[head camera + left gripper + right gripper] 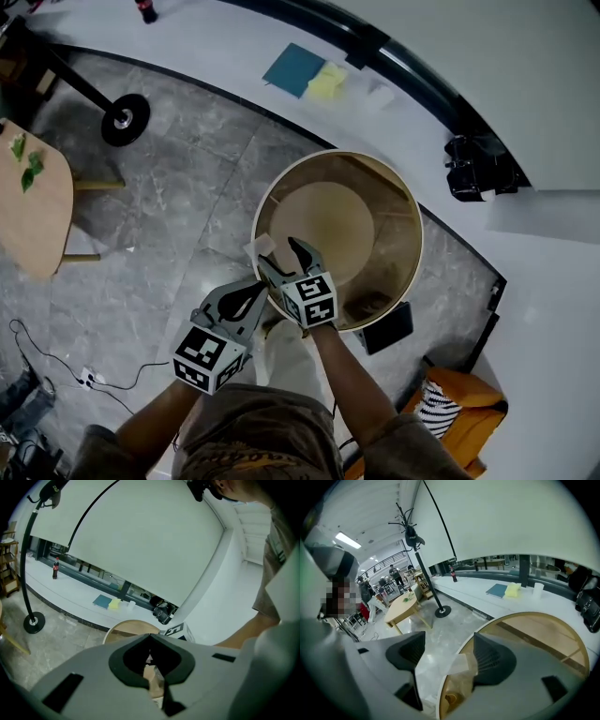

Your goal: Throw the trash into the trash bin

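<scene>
A round trash bin [398, 202] with a tan inside stands on the grey floor just ahead of me. My right gripper [278, 251] hangs over its near left rim with the jaws open. A crumpled whitish, see-through wrapper [457, 663] lies between the jaws [449, 641], leaning against the right finger and over the rim; no pad presses on it. In the head view the wrapper [261, 247] shows at the rim. My left gripper [262, 285] is just left of and behind the right one, its fingertips [150, 636] together. Some trash [451, 699] lies in the bin.
A white curved ledge beyond the bin bears a blue book [292, 68], a yellow pad [326, 82] and a black device [478, 169]. A wooden table [33, 202] and a stand's black base [125, 119] are to the left. An orange bag [464, 412] sits at the lower right.
</scene>
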A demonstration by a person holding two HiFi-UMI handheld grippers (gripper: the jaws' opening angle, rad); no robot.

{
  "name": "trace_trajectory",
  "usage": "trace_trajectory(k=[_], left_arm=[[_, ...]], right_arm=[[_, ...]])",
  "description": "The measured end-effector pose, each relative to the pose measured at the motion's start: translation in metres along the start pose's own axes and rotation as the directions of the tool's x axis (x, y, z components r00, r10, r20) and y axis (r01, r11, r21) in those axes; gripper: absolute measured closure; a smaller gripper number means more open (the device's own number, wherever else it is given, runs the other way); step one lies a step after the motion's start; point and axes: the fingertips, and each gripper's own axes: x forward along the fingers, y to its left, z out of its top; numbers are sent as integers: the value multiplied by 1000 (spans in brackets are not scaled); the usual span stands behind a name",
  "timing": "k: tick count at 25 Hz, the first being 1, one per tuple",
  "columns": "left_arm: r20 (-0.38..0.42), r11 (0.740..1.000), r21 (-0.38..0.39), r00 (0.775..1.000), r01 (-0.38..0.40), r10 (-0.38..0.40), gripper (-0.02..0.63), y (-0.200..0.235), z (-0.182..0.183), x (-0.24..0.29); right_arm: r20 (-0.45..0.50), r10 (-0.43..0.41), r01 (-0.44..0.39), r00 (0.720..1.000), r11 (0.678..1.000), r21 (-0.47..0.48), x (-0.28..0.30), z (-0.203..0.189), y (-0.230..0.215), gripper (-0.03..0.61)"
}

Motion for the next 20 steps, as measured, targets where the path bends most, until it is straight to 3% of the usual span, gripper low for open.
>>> trace_trajectory(k=[6,11,20], left_arm=[[-29,999,-41,999,12,-13,595,24,-42,29],[-52,998,-44,998,34,-36,595,35,-73,44],[-82,997,-66,996,30,-36,595,49,-100,57]], right_arm=[[-34,-8,8,999,1000,-5,43,-40,-13,220],[-46,9,-12,999,998,-64,74,-72,-12,172],[-56,62,-66,997,995,-75,90,-94,-10,149]])
